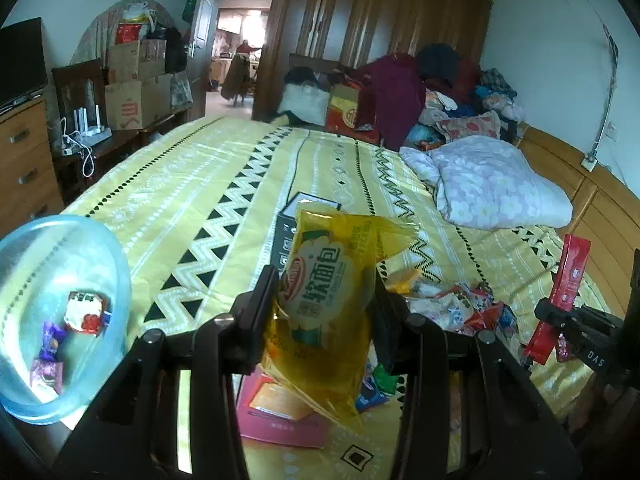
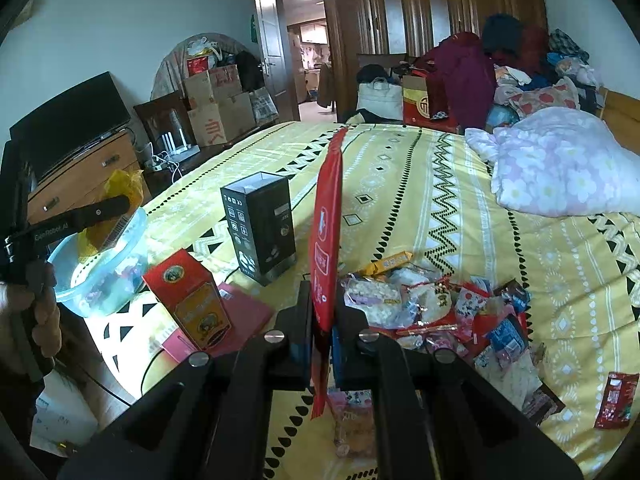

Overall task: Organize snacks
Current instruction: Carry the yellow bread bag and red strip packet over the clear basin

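At the left edge of the bed (image 2: pixel 400 184) a clear blue bowl (image 1: pixel 116 280) sits with a few wrapped sweets (image 1: pixel 82 314) inside it; a red carton (image 2: pixel 188 300) stands just right of the bowl on a flat pink box (image 2: pixel 248 312), and a black box (image 2: pixel 260 226) stands upright beyond them, further in from the edge; these boxes crowd the stretch between the bowl and the heap of snacks (image 2: pixel 440 304), which lies loose on the yellow patterned cover toward the near edge; a single red packet (image 2: pixel 616 400) lies apart at the right.

The left gripper (image 1: pixel 326 300) is closed on a yellow bread bag (image 1: pixel 320 280), its fingers pressing the bag's two sides, the bag raised above the pink box and just right of the bowl; the right gripper (image 2: pixel 324 328) is pinched tight on a long red sachet (image 2: pixel 328 240), which stands on edge between its fingers, above the near edge of the bed and left of the heap.

A folded flowered quilt (image 2: pixel 560 168) rests toward the right side of the bed, with a pile of clothes (image 2: pixel 500 64) at the far right corner; left of the bed stand a wooden dresser (image 2: pixel 84 184) with a television (image 2: pixel 68 120), stacked cardboard boxes (image 2: pixel 220 104) and an open door (image 2: pixel 272 40); a brown wardrobe (image 1: pixel 360 20) fills the far wall.
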A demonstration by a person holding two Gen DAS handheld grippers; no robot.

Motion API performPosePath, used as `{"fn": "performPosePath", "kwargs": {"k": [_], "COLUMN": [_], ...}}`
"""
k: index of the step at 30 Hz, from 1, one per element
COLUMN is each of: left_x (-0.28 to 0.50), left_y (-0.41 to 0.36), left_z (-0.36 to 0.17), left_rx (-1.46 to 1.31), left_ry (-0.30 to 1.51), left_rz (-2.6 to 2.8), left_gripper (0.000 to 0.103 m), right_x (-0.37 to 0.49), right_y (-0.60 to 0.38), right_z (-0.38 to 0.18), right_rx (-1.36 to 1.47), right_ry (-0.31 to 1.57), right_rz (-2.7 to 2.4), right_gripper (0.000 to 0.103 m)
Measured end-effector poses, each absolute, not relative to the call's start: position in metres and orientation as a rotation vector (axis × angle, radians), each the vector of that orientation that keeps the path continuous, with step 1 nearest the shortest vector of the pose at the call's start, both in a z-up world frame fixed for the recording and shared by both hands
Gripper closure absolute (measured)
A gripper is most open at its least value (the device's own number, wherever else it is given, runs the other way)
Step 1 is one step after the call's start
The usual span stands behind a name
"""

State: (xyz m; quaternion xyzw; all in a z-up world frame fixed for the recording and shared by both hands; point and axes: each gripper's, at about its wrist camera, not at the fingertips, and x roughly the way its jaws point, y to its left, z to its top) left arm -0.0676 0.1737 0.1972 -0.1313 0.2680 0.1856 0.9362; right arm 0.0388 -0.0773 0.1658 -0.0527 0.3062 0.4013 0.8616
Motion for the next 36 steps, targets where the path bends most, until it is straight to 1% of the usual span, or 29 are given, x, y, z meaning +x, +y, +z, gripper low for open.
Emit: {"fn": "performPosePath", "kwargs": {"k": [9,15,21,26,30,36], "left_x": [-0.080,-0.106,-0.154,-0.194,-0.215,-0.228], "left_y": [0.205,0.238,0.290,0.327,0.353,0.369], "left_z": [0.208,0.222,0.237,0.236,0.226,0.201], "left_rx": [-0.289,-0.307,-0.327,-0.347,-0.388,-0.419], "left_ry": [0.519,0.477,0.435,0.432,0.446,0.506], "left_rz": [0.437,0.521,0.667,0.800,0.884,0.961], "left_gripper": [0.060,0.060,0.060,0.060,0.060,0.060], "right_x": [0.043,0.037,0.013,-0.024,-0.051,-0.094], "right_y": [-0.043,0.006,0.089,0.170,0.226,0.310], "right_z": [0.191,0.223,0.267,0.291,0.299,0.288], "right_rx": [-0.139,-0.167,-0.194,-0.227,-0.241,-0.295], "right_ry": [0.599,0.546,0.481,0.464,0.482,0.558], "right_rz": [0.889,0.979,1.134,1.295,1.400,1.538], "right_gripper": [0.093,0.093,0.093,0.094,0.094,0.094]}}
